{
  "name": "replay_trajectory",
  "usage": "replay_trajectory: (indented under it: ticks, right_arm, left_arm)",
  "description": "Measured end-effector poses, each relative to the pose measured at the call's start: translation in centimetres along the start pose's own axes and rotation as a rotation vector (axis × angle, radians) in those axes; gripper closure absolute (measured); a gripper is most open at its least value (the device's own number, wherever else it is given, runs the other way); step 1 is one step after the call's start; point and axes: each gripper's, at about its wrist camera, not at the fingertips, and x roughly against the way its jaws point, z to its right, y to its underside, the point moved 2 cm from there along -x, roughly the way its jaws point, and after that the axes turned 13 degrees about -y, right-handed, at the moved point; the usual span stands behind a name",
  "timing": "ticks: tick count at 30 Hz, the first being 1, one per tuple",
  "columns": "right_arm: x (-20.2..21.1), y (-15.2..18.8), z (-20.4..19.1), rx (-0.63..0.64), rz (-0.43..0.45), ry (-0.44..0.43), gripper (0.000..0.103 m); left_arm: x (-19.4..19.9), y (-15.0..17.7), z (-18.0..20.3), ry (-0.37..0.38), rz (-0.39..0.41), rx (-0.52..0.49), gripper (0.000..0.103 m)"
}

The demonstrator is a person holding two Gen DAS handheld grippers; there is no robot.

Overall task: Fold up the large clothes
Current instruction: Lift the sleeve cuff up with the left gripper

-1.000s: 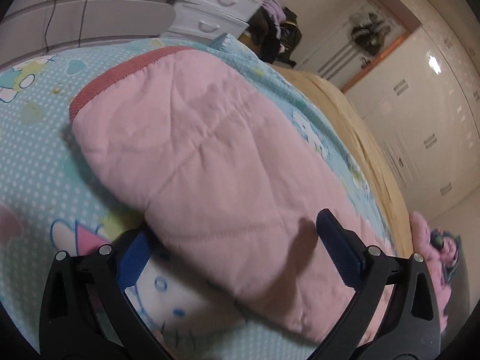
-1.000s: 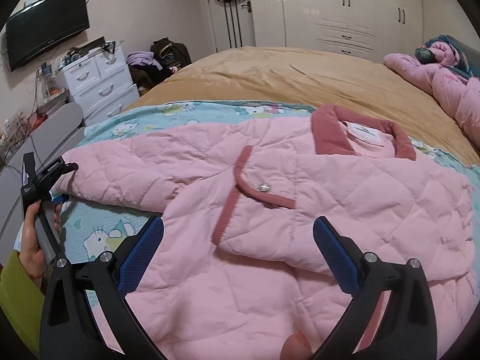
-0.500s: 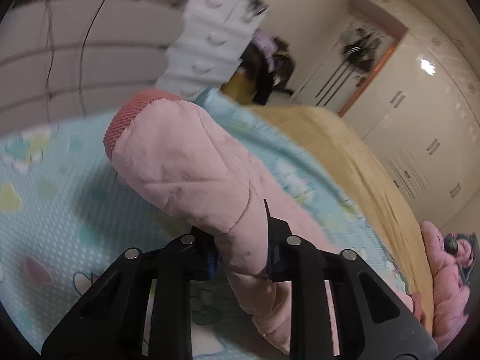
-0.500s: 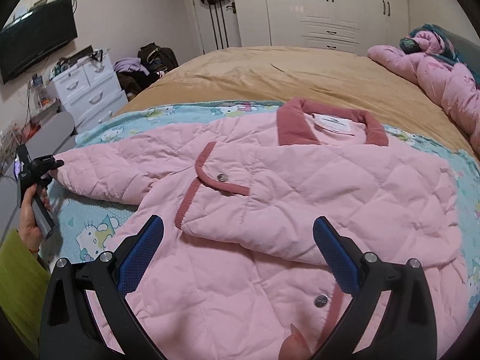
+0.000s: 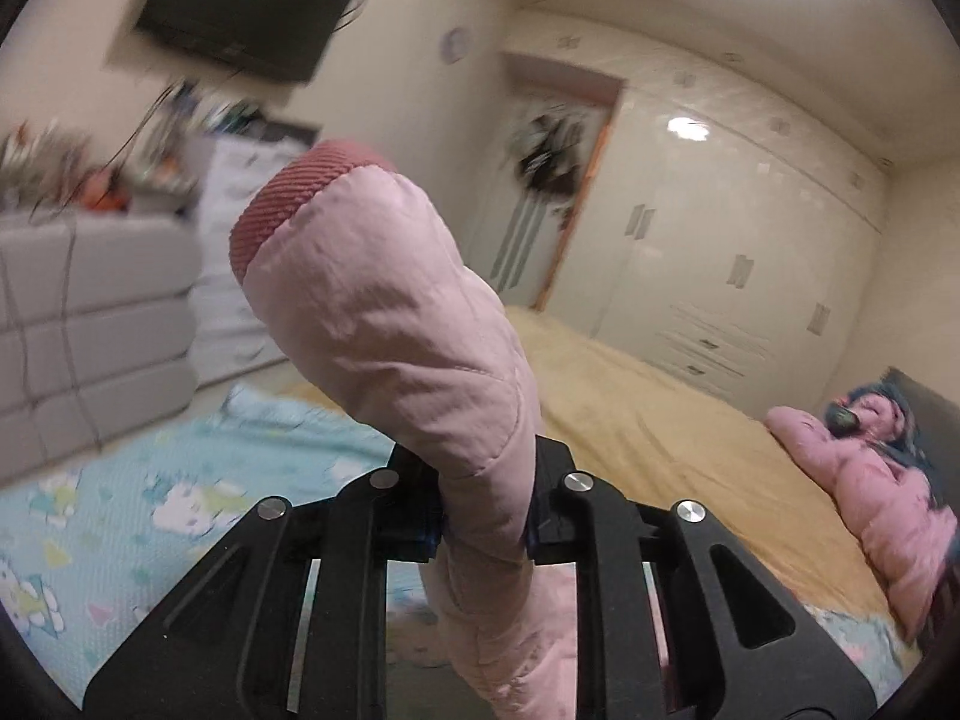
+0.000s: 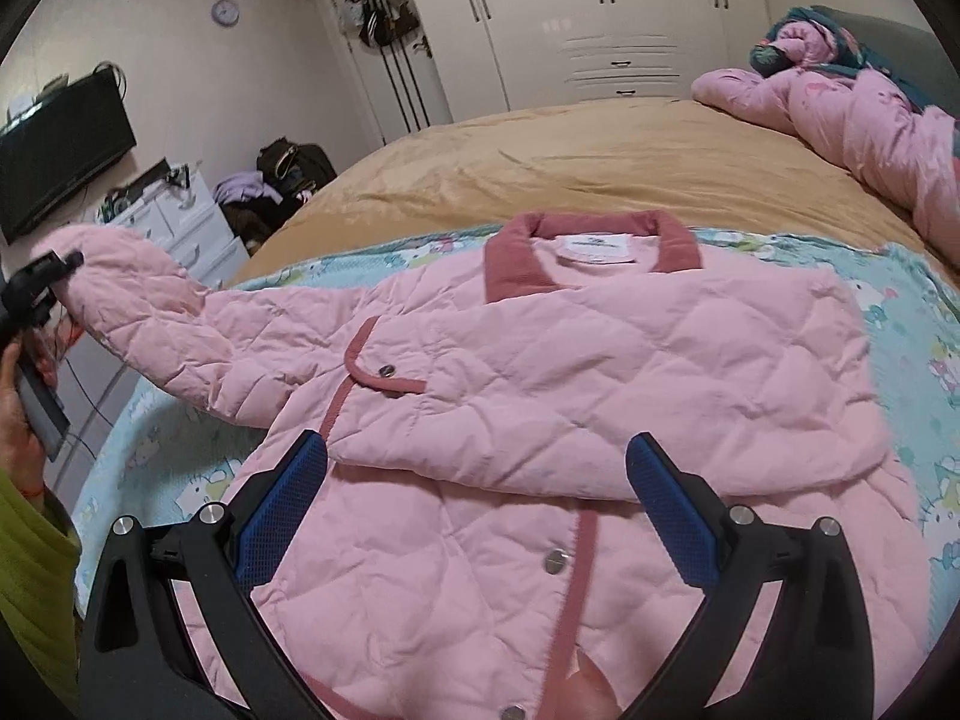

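1. The right gripper [image 6: 477, 510] is hovering low over the front of the pink quilted jacket [image 6: 600, 396], its blue-padded jaws standing wide apart with nothing pinched between them — the fabric is only lying beneath them.
2. The jacket is lying face up on a pale blue cartoon-print sheet [image 6: 924, 324]; its dark pink collar [image 6: 591, 252] is pointing toward twelve o'clock in the right wrist view, and a snap button [image 6: 557, 562] is showing on the front just between the open jaws.
3. The left gripper [image 5: 485, 525] is closing on the jacket's sleeve [image 5: 390, 324] — the pads are pressing the padded cloth from both sides, and the ribbed cuff [image 5: 294, 198] is sticking up past the jaws toward eleven o'clock.
4. Seen from the right wrist, that sleeve is rising off the sheet toward nine o'clock, where a hand [image 6: 21, 408] in a yellow-green sleeve [image 6: 30, 588] is holding the left gripper up.
5. Beyond the sheet a tan bedspread [image 6: 600, 162] is stretching away, with a bundle of pink bedding [image 6: 870, 120] lying at about two o'clock.
6. Farthest off, white wardrobes [image 6: 600, 18] are lining the wall at twelve o'clock, a white chest of drawers [image 6: 180, 228] is standing at ten, and a dark television [image 6: 60, 150] is hanging above it.
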Motion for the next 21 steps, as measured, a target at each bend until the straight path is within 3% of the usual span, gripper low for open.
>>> replay_trajectory:
  ticks: [9, 15, 21]
  right_arm:
    - [5.2, -0.3, 4.5, -0.059, 0.084, -0.001, 0.004]
    - [7.9, -0.4, 9.1, -0.111, 0.138, 0.038, 0.004]
    - [10.2, 0.9, 14.5, -0.208, 0.177, 0.084, 0.004]
  left_arm:
    - [8.4, 0.7, 12.5, 0.155, 0.085, -0.153, 0.092]
    - [12.6, 4.9, 20.1, 0.235, 0.148, -0.304, 0.092]
    - [14.1, 10.9, 27.2, 0.333, 0.106, -0.424, 0.092]
